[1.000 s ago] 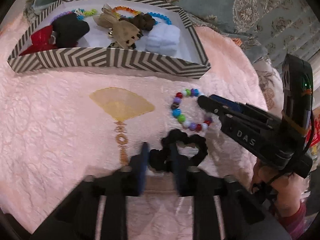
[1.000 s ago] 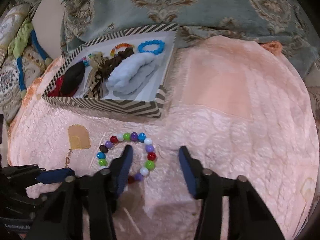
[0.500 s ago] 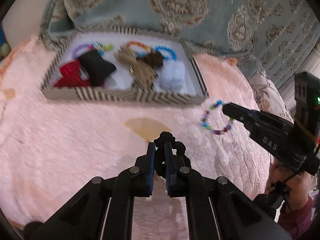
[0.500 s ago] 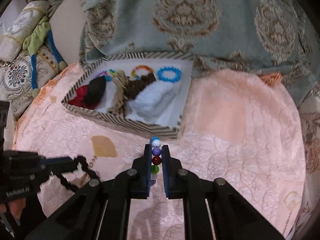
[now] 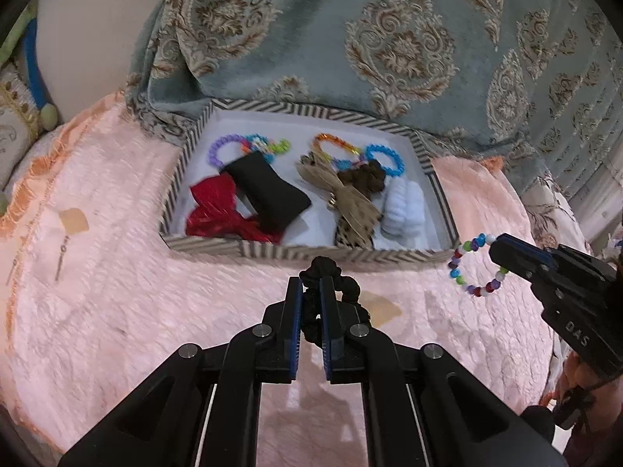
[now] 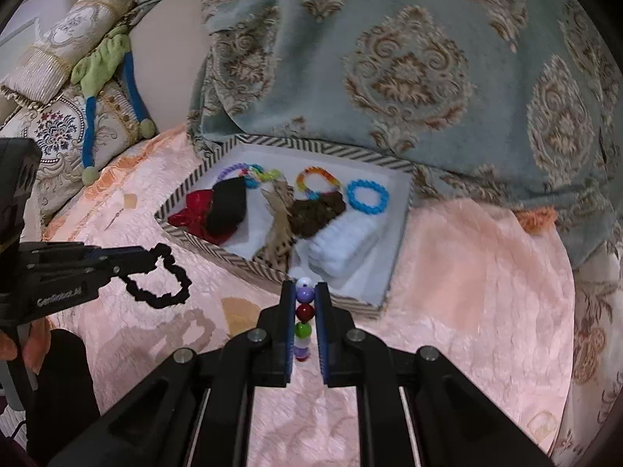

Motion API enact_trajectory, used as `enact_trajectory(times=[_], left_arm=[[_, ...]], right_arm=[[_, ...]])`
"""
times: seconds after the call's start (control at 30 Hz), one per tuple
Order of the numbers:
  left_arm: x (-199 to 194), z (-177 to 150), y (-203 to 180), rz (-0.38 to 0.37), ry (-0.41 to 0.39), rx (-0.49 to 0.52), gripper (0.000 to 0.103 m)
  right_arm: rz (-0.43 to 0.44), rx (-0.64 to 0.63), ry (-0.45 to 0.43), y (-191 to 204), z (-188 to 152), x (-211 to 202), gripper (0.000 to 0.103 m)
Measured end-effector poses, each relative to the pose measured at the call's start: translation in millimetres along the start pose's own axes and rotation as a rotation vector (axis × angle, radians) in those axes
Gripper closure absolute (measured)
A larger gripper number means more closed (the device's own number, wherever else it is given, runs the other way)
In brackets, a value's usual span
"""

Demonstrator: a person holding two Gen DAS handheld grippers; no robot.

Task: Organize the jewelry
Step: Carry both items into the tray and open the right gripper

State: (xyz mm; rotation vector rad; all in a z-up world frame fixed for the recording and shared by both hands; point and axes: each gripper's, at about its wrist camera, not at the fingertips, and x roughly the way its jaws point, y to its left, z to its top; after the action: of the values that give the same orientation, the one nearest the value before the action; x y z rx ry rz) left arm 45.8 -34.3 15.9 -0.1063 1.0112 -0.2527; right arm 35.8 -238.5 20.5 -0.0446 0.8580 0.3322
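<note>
1. Left claw (image 5: pixel 310 292) clamped on black scrunchie (image 6: pixel 163 284), hanging clear of the pink bedspread (image 5: pixel 117 311), likely for carrying.
2. Striped box (image 5: pixel 296 251) ahead already holds bracelets and hair pieces; probable destination.
3. Right claw (image 6: pixel 303 299) pinched on beaded bracelet (image 5: pixel 473 268), dangling beside the box's corner.

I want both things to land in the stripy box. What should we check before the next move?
1. Left gripper shut on the black fabric scrunchie: ok.
2. Right gripper shut on the multicoloured bead bracelet: ok.
3. Both items lifted off the pink quilted bedspread: ok.
4. Items above the zigzag-striped box: not ok.
5. Free white floor inside box: ok.
</note>
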Motion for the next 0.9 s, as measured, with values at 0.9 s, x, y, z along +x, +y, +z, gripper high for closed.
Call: enact_trajectory(times=[0.9], left_arm=[[61.1,81.6,26.3,-0.008,-0.001,-0.066,0.103]], right_arm=[[0.022,-0.013,-0.02,5.2,68.5,60.8,0.094]])
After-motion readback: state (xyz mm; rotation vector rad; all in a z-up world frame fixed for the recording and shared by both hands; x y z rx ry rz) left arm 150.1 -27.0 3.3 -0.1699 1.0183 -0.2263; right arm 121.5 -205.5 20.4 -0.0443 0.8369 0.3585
